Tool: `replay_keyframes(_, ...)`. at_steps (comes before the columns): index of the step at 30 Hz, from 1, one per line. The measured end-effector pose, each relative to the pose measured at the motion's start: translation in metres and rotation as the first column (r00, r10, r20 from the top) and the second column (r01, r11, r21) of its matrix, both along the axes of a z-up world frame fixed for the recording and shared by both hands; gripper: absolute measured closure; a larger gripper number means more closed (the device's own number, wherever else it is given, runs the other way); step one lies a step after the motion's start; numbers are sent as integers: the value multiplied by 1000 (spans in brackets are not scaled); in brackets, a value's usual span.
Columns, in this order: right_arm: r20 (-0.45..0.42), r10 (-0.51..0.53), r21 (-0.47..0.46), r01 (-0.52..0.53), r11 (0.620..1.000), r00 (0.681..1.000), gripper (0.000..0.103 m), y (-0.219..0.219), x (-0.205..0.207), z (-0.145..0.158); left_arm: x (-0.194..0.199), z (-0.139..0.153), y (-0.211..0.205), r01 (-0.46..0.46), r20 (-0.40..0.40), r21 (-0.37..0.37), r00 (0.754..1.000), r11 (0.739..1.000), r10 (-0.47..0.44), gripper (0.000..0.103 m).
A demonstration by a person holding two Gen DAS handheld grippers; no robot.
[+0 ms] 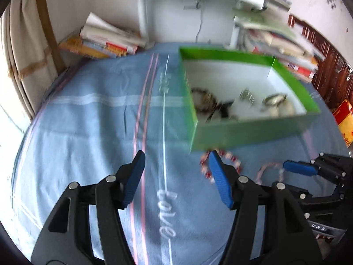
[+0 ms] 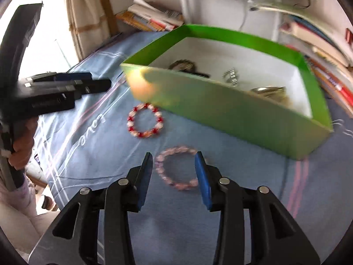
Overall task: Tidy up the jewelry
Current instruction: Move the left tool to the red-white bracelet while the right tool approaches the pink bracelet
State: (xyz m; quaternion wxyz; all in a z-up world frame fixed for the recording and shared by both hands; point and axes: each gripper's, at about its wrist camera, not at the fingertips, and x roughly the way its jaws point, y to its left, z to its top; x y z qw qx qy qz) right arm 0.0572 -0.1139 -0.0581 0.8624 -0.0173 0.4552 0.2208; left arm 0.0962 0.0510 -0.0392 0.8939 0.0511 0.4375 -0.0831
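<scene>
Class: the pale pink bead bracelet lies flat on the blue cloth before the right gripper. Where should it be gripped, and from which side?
Probably from above: the pink bracelet lies flat, so close the open right gripper on one bead arc, one finger inside the ring.

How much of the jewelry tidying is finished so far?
Partly done: several pieces already lie inside the green box. In hand: nothing yet, though the open right gripper sits around the pink bracelet on the blue cloth. Left: that bracelet and the red-and-white bracelet. The left gripper is open too.
</scene>
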Motion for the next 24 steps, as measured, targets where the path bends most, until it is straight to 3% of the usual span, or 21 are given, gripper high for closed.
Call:
replay_keyframes(4, -16, 6, 7, -6, 1000, 1000, 63, 3, -2, -4, 4, -26, -7, 18, -76, -11, 997, 1000, -19, 42)
replay_keyframes(11, -59, -46, -25, 45, 999, 997, 57, -17, -12, -13, 15, -52, -33, 70, -137, 0, 988, 998, -69, 41)
replay_keyframes(17, -68, -144, -31, 142, 989, 987, 52, -46, -22, -14, -2, -55, -40, 110, -146, 32, 984, 993, -104, 35)
replay_keyframes(21, -44, -195, -12, 195, 981, 980, 52, -62, -24, -7, -29, -56, -48, 220, -153, 9, 964, 975, -216, 32)
replay_keyframes(24, -22, -216, -22, 216, 976, 976, 52, -66, -22, -1, -28, -56, -45, 201, -152, 2, 968, 980, -199, 32)
